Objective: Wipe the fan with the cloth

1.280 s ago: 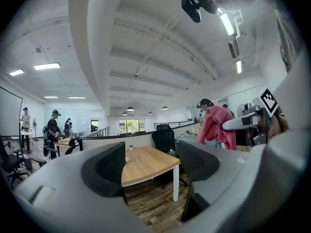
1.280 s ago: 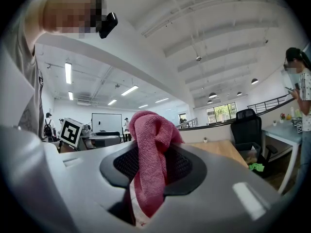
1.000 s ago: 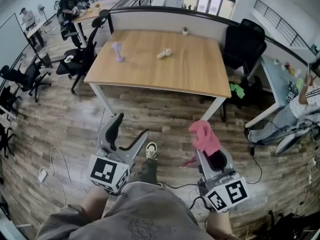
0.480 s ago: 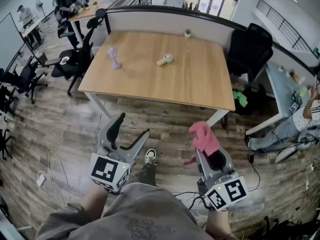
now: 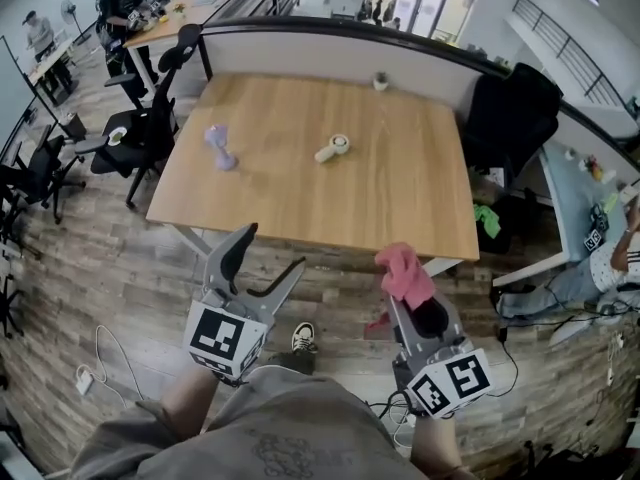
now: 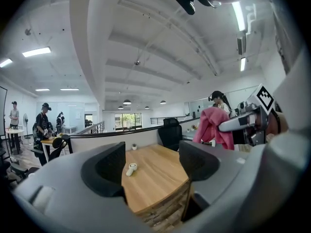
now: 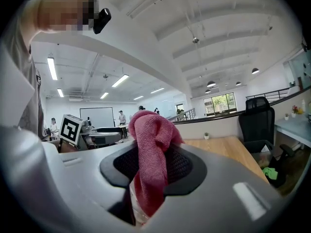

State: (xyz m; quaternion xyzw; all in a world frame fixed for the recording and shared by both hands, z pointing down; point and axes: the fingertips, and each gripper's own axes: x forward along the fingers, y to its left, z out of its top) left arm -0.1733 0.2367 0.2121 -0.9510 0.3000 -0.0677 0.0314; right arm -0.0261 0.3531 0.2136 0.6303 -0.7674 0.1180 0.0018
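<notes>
A wooden table stands ahead of me. On it are a small purple fan standing upright at the left and a white hand-held fan-like object lying near the middle. That white object also shows between the jaws in the left gripper view. My left gripper hangs open and empty over the floor, short of the table's near edge. My right gripper is shut on a pink cloth, also held short of the table. The pink cloth bunches up above the jaws in the right gripper view.
A tiny potted plant sits at the table's far edge by a low partition. Black office chairs stand at the left and the right. People work at a far-left desk. A power strip and its cable lie on the floor.
The table has drawn closer and lower in the head view. Both grippers keep their pose: the left open, the right still gripping the pink cloth.
</notes>
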